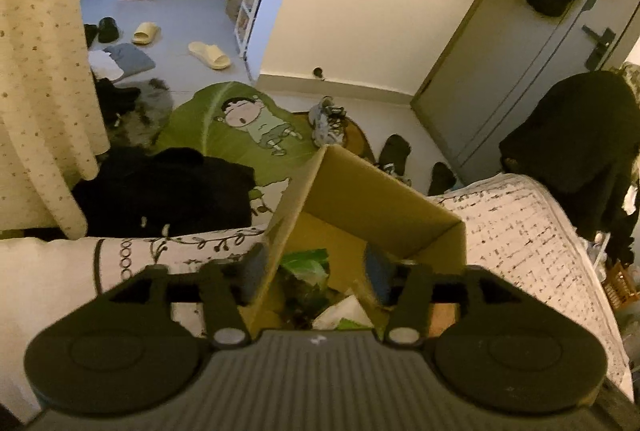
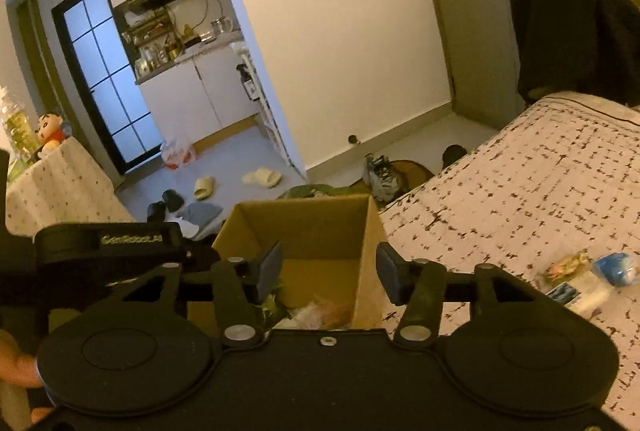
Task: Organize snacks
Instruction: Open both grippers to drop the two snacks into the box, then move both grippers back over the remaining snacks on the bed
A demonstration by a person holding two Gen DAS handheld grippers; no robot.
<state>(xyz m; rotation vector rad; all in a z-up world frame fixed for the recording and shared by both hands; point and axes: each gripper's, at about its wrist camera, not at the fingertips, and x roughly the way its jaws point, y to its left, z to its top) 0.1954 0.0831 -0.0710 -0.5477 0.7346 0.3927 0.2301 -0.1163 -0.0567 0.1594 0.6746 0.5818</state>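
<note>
The open brown cardboard box (image 2: 304, 231) is seen at the foot edge of the bed with the patterned white quilt (image 2: 520, 191), snack packets (image 1: 308, 263) inside. The left hand-held gripper (image 1: 316, 271) and right hand-held gripper (image 2: 330, 269) are held spread and empty above it. More wrapped snacks (image 2: 584, 279) are seen on the quilt.

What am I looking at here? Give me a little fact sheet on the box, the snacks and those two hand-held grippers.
Box: open cardboard box standing on the bed
Inside box: green packet and other wrappers
Still outside: a few snack packets lying on the bed
Left hand-held gripper: open, empty, over the box
Right hand-held gripper: open, empty, over the box
</note>
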